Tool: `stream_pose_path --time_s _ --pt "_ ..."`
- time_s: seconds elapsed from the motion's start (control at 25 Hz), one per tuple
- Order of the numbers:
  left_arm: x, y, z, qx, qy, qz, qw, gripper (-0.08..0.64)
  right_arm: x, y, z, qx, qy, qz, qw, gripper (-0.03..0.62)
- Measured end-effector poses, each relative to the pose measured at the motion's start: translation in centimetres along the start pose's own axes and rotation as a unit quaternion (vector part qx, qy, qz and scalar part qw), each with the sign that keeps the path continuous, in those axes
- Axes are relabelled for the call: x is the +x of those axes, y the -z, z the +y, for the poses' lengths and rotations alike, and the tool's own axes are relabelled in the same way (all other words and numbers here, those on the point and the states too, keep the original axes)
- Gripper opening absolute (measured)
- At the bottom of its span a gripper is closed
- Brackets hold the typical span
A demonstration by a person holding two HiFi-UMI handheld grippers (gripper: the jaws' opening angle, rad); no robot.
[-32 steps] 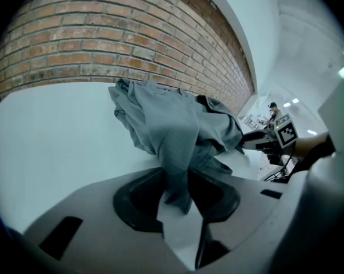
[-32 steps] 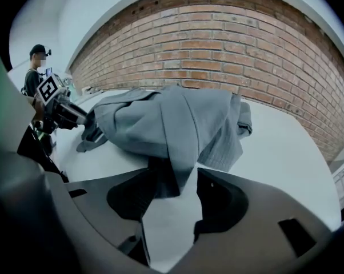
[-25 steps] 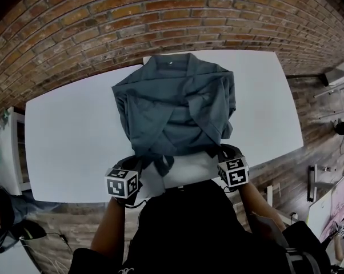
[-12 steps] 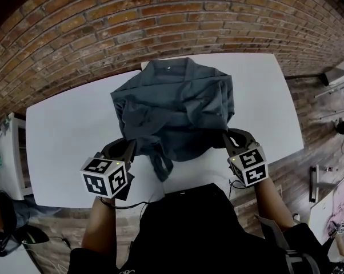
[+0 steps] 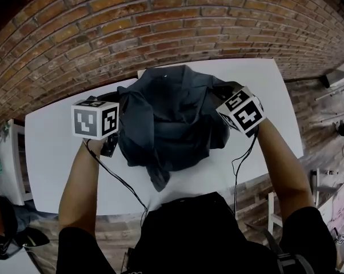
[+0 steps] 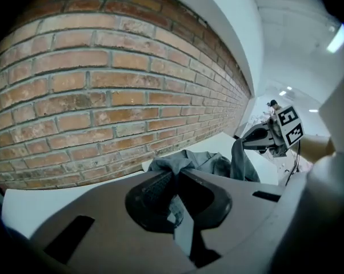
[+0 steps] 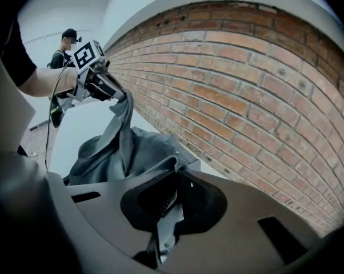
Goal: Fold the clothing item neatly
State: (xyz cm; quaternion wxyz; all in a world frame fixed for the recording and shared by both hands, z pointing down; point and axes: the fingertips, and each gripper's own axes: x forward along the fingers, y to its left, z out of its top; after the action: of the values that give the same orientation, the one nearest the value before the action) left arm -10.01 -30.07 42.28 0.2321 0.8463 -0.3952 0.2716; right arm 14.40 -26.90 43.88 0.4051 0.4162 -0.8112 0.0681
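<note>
White table: its long side runs along the brick wall; the left part is bare.
Left tongs: raised above the table at the shirt's left side; jaws pressed narrow together, with a fold of grey cloth pinched between them.
Shirt: dark grey, on the middle of the table. Its long axis runs from the person to the wall, with the collar at the far edge, pointing at the wall. The lower edge is lifted off the table and held over the body, one corner in each pair of tongs, so the cloth hangs down in folds. One loose end trails on the table toward the person.
Right tongs: raised at the shirt's right side, about level with the left pair; jaws narrow, clamped on the other corner of grey cloth.
</note>
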Motion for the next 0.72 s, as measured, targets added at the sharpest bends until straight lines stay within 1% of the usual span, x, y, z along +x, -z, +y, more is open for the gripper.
stream_pose_path --time_s 0.12,0.24,0.36,0.44,0.56,0.64,0.68,0.72 --pt "3.4 -1.2 2.2 -0.021 -0.001 0.021 0.9996 0.006 3.3 -1.3 -2.6 0.018 -0.035 0.012 0.999 0.008" --pt "7.1 -1.4 4.3 -0.025 -0.017 0.052 0.9982 0.006 7.0 -1.9 -5.1 0.041 -0.055 0.026 0.997 0.008" --pt "10.6 -1.2 6.4 -0.022 -0.038 0.079 0.9959 0.006 10.8 -1.9 -7.4 0.051 -0.058 0.047 0.996 0.008" --pt "12.7 -1.1 7.6 -0.028 -0.046 0.090 0.9944 0.008 13.3 -1.7 -8.8 0.059 -0.056 0.060 0.995 0.008" --pt "15.5 -0.4 8.9 -0.041 -0.043 0.106 0.9926 0.008 16.3 -1.0 -10.0 0.086 -0.067 0.068 0.992 0.008" --pt "16.9 0.4 9.1 -0.056 -0.027 0.108 0.9923 0.010 17.6 -0.3 -9.7 0.106 -0.093 0.068 0.988 0.010" --pt "17.5 0.7 9.1 -0.065 -0.017 0.103 0.9925 0.040 18.1 0.1 -9.3 0.113 -0.110 0.070 0.985 0.044" --pt "17.9 0.8 9.1 -0.072 -0.008 0.095 0.9928 0.133 18.4 0.4 -8.7 0.117 -0.127 0.073 0.982 0.129"
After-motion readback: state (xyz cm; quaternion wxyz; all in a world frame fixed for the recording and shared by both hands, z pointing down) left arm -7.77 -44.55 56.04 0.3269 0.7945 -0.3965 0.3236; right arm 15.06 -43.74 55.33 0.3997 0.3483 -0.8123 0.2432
